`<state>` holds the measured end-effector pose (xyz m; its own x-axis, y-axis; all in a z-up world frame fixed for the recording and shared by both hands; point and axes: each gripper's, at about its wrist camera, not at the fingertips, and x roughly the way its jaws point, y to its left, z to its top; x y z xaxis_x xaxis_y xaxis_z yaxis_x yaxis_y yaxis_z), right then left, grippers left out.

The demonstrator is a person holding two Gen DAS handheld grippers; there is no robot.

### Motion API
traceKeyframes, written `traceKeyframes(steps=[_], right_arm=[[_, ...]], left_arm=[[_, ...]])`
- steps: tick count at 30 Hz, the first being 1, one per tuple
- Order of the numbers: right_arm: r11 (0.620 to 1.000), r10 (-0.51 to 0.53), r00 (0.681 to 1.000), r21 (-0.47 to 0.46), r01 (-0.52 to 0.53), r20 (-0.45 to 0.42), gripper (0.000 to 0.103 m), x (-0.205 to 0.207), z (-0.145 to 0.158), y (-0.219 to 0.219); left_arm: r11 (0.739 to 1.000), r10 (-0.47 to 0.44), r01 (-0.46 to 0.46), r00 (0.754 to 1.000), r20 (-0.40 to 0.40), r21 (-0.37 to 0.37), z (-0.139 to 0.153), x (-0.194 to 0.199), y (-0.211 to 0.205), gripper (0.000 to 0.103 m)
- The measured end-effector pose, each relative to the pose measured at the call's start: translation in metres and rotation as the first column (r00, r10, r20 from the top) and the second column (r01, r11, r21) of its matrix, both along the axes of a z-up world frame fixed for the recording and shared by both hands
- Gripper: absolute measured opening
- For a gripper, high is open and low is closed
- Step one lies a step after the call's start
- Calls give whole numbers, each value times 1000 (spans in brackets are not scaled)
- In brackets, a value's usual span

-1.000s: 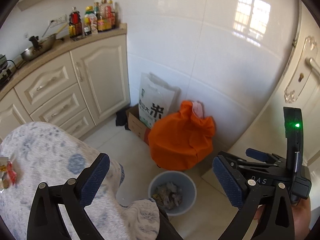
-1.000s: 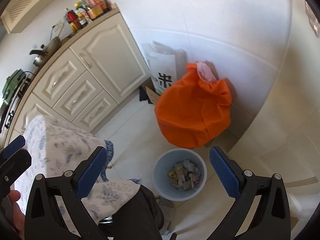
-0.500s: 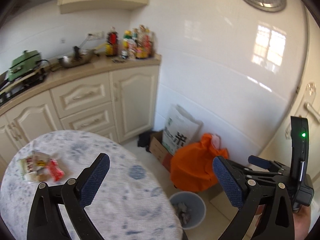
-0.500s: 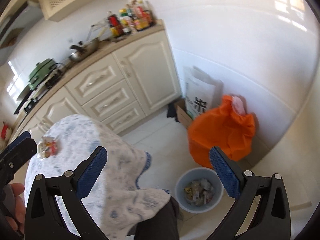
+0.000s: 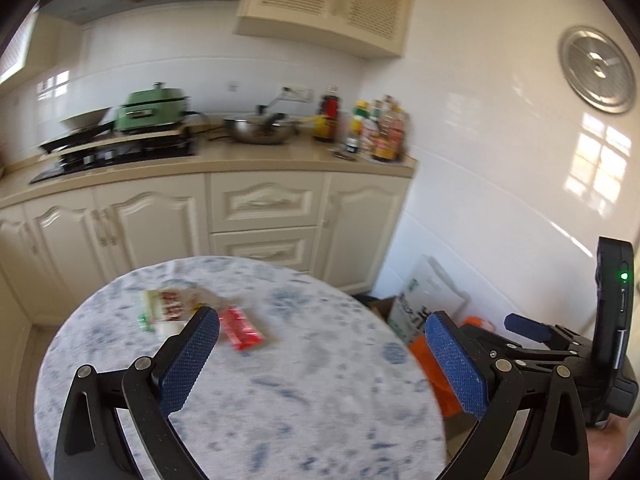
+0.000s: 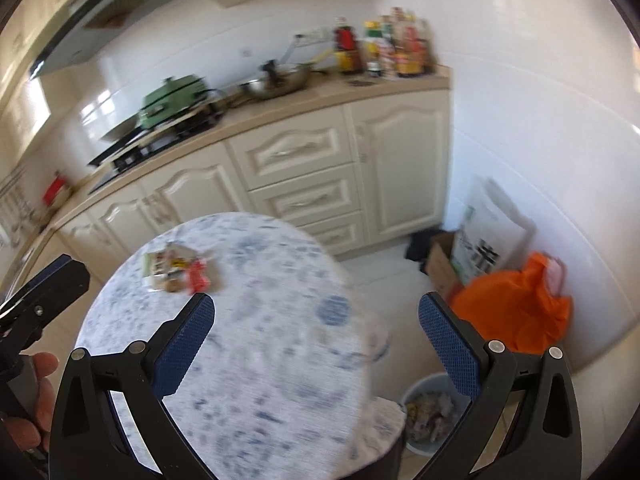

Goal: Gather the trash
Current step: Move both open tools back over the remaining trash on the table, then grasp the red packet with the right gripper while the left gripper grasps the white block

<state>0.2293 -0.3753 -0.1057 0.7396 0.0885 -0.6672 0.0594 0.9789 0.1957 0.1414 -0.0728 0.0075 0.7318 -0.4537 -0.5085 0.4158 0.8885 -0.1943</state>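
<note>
From the left wrist, the left gripper [image 5: 320, 344] hangs spread wide and holds nothing above the round table [image 5: 280, 392]. The table's right edge curves just under the right pad [image 5: 456, 364]; past it the floor drops to an orange bag [image 5: 436, 376] and a white sack [image 5: 424, 300] against the wall. Cabinets [image 5: 264, 216] close off the far side. The wrappers [image 5: 176, 306] and a red packet [image 5: 240, 328] lie on the far left of the table, just beyond the left pad [image 5: 188, 360].

From the right wrist, the right gripper [image 6: 316, 344] is likewise wide apart and bare over the table [image 6: 256, 360]. The wrappers [image 6: 172, 268] sit far left, just beyond the left pad [image 6: 184, 344]. Bare floor runs right of the table edge, and the bin [image 6: 432, 412] stands near right, below the right pad [image 6: 448, 344], with the orange bag [image 6: 508, 312] behind it.
</note>
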Motion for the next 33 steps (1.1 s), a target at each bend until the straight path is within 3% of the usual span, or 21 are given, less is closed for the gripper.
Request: traceKeyframes(steps=[10, 17, 19, 29, 33], right_arm=[[981, 186, 982, -54, -185, 16, 103, 38, 0, 79], [953, 291, 956, -75, -293, -36, 102, 75, -27, 119], [943, 316, 946, -82, -321, -65, 93, 88, -39, 128], [918, 372, 909, -75, -390, -187, 81, 144, -101, 155], [909, 384, 893, -72, -410, -236, 66, 164, -126, 162]], left_arm=[[976, 216, -216, 976, 40, 7, -3, -2, 65, 102], [949, 312, -311, 950, -18, 48, -28, 16, 88, 102], [945, 324, -322, 945, -38, 58, -31, 26, 89, 102], [932, 356, -342, 926, -122, 120, -69, 96, 90, 102], [932, 355, -336, 923, -150, 138, -88, 120, 89, 102]])
